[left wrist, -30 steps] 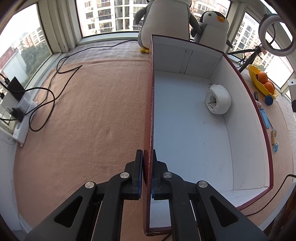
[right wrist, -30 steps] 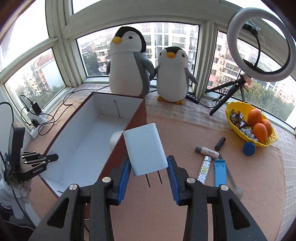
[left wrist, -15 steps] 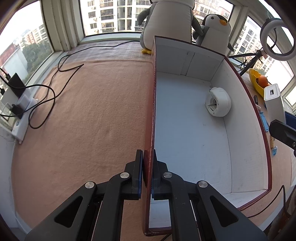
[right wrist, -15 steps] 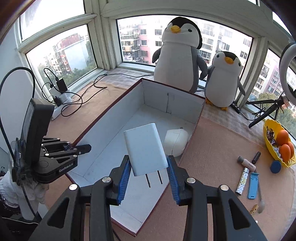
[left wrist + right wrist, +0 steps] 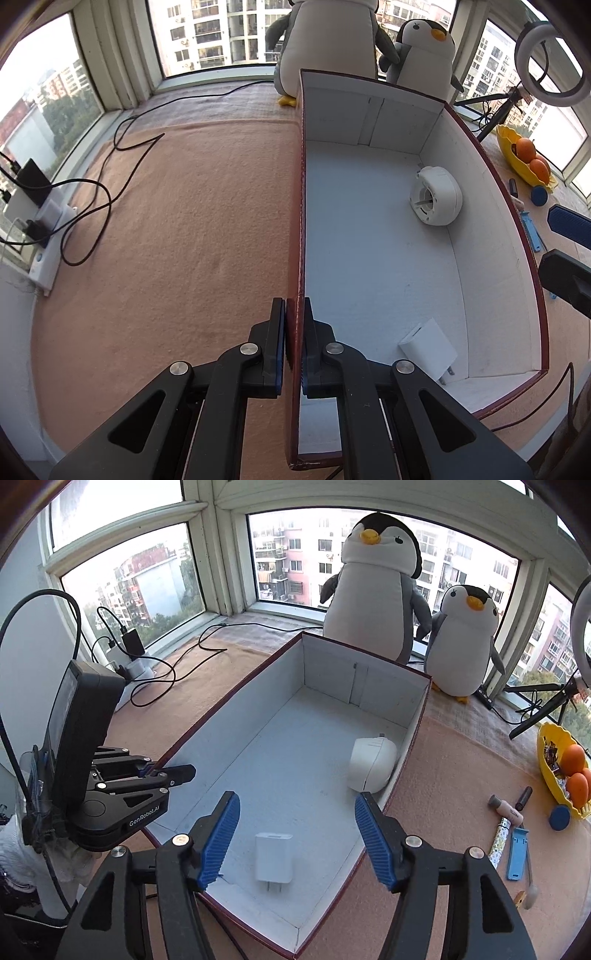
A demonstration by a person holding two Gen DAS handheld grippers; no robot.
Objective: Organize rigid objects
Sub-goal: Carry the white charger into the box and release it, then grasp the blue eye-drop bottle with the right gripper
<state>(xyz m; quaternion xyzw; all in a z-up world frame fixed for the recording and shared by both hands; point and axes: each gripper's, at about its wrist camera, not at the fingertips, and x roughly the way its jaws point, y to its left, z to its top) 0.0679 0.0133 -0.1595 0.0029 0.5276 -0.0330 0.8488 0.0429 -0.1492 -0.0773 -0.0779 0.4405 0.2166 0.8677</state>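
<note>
A dark red box with a white inside [image 5: 301, 221] [image 5: 236, 698] stands on the tan cloth. My left gripper [image 5: 294, 325] [image 5: 173, 773] is shut on the box's left wall near its front corner. A white plug charger [image 5: 428, 349] [image 5: 272, 856] lies flat on the box floor near the front. A white round device [image 5: 436, 199] [image 5: 371, 764] lies by the right wall. My right gripper [image 5: 295, 823] is open and empty above the charger; its blue pad tip [image 5: 570, 225] shows at the right edge of the left wrist view.
Two plush penguins [image 5: 373, 590] stand behind the box. Right of the box lie a small tube [image 5: 504, 808], a patterned lighter [image 5: 498, 840], a blue clip [image 5: 517, 853], a blue cap [image 5: 559, 818] and a yellow dish of oranges [image 5: 554, 771]. A power strip with cables [image 5: 48, 229] sits left.
My right gripper has opened and let go of the white charger, which now lies on the box floor. The left gripper still holds the box wall.
</note>
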